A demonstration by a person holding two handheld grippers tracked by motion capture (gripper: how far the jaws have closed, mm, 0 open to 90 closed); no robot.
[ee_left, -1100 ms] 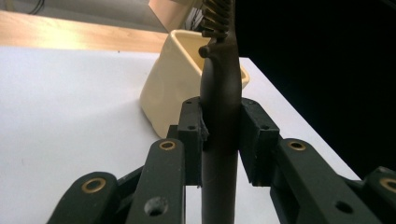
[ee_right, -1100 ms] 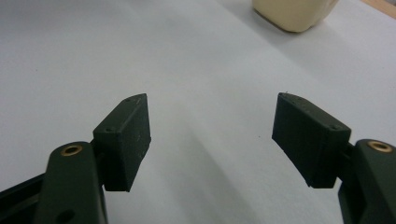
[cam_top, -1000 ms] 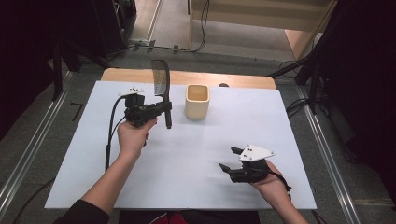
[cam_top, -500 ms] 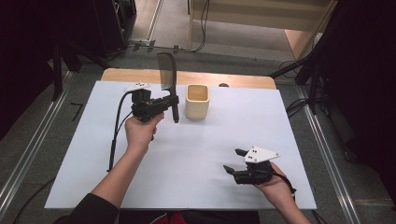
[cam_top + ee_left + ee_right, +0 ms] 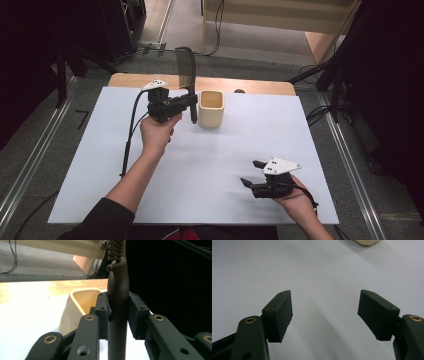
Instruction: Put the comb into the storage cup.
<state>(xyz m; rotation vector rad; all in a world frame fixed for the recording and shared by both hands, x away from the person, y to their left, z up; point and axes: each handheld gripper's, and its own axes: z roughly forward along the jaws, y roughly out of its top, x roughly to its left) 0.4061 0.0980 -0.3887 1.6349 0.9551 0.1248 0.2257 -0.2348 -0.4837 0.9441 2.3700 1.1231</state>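
A dark slotted spatula (image 5: pixel 186 67) stands upright, its head up, with my left gripper (image 5: pixel 191 103) shut on its handle. It hangs just left of a cream cup (image 5: pixel 211 108) on the white sheet. In the left gripper view the pads (image 5: pixel 136 312) press both sides of the handle (image 5: pixel 117 290), and the cup (image 5: pixel 80 302) sits just behind them. Near the front right of the sheet my right gripper (image 5: pixel 249 173) is held open and empty, pointing left. In the right gripper view its jaws (image 5: pixel 325 312) stand wide apart over bare sheet.
The white sheet (image 5: pixel 225 150) covers a wooden table whose far edge (image 5: pixel 250 86) shows behind the cup. A black cable (image 5: pixel 131 130) trails from the left gripper along the sheet's left side. Floor rails and dark equipment surround the table.
My left gripper has carried the spatula to the right and a little up, from well left of the cup to right beside it. The right gripper has barely moved.
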